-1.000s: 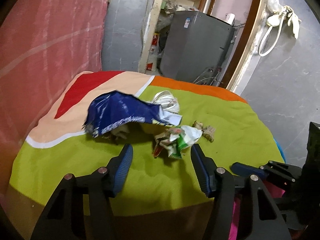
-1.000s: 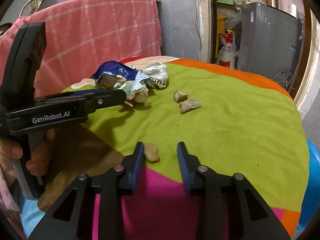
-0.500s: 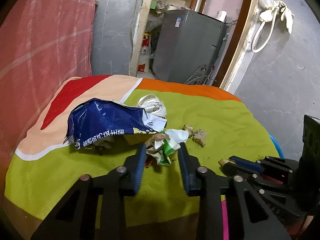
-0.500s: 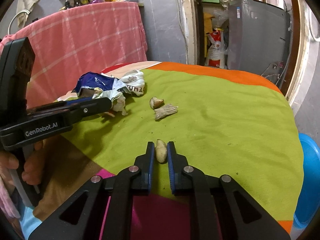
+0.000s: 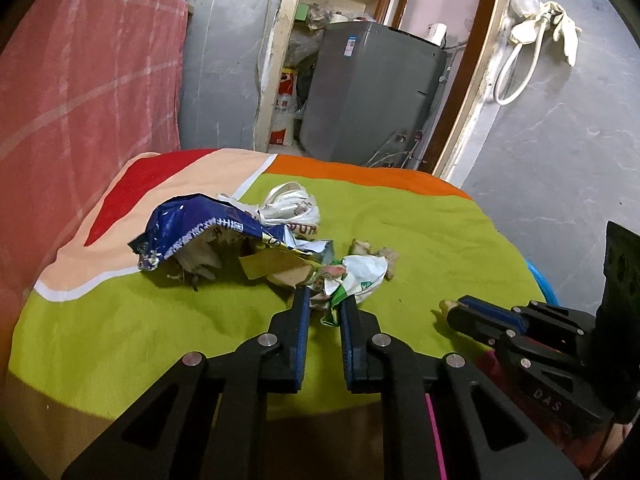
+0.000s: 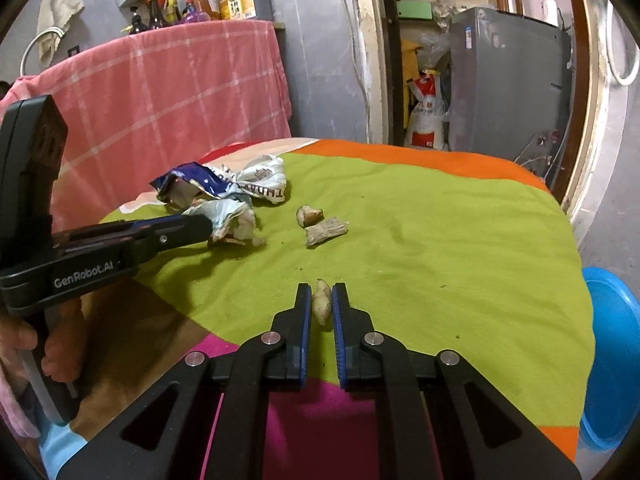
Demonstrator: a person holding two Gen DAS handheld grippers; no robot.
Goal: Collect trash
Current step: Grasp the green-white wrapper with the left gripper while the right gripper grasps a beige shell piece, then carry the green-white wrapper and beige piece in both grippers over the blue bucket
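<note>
- Both pairs of jaws have drawn in over the last second: the left gripper [image 5: 323,305], wide apart a second ago, is closing on the crumpled white-and-green wrapper [image 5: 357,279], while the right gripper [image 6: 321,300] has come together on a small pale scrap [image 6: 322,301] at the near edge of the bright cloth [image 6: 440,232].
- Largest of the litter, the blue snack bag [image 5: 192,232] lies torn and open beside a knotted white plastic bag [image 5: 291,208]; both look light, limp and slick, best pinched at a fold or a torn edge.
- Wrapper in the left jaws should crush easily and weigh next to nothing, though a thin film could slide from the pads.
- Two dry brown bits [image 6: 320,224] lie well apart from the pile; they look stiff and crumbly, best taken across the middle.
- A blue basin [image 6: 608,360] sits below the cloth's right edge; whatever it holds is hidden.
- Smallest, the scrap in the right jaws looks firm and light.
</note>
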